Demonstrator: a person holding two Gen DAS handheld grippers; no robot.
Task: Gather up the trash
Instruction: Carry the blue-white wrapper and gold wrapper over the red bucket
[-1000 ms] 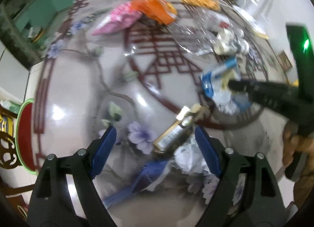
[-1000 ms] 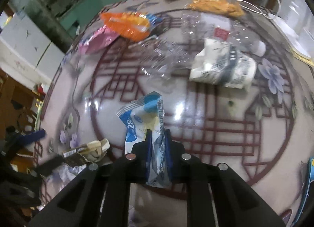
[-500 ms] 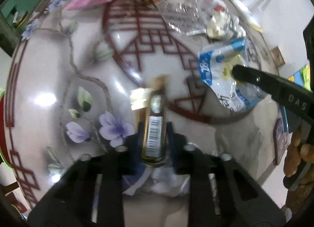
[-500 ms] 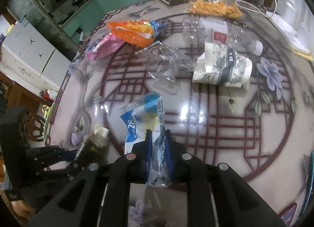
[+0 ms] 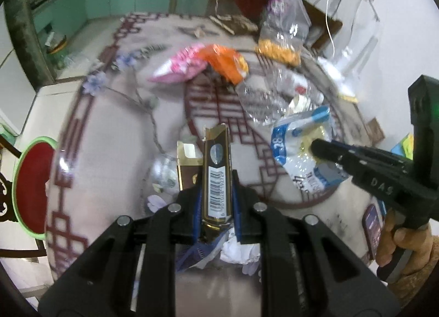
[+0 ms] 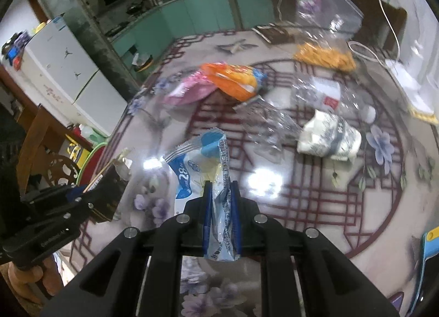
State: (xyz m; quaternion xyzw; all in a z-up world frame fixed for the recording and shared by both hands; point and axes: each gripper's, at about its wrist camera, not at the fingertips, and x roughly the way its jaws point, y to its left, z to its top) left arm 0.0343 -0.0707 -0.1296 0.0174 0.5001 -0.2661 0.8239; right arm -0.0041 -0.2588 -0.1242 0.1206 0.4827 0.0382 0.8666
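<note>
Glossy patterned round table [image 6: 315, 193], teal cabinets [image 6: 192, 15], white fridge [image 6: 63, 70], red stool [image 5: 33, 188]

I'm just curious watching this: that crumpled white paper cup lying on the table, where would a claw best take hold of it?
Probably across the open rim of the crumpled paper cup, coming down from above. It lies on its side, already flattened, so its walls should pinch together easily. The clear plastic bottle crowds its far side.

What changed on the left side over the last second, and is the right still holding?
The left gripper, open a second ago, closed on the brown-and-gold box and lifted it off the table. The right gripper stayed shut on the blue-and-white wrapper.
</note>
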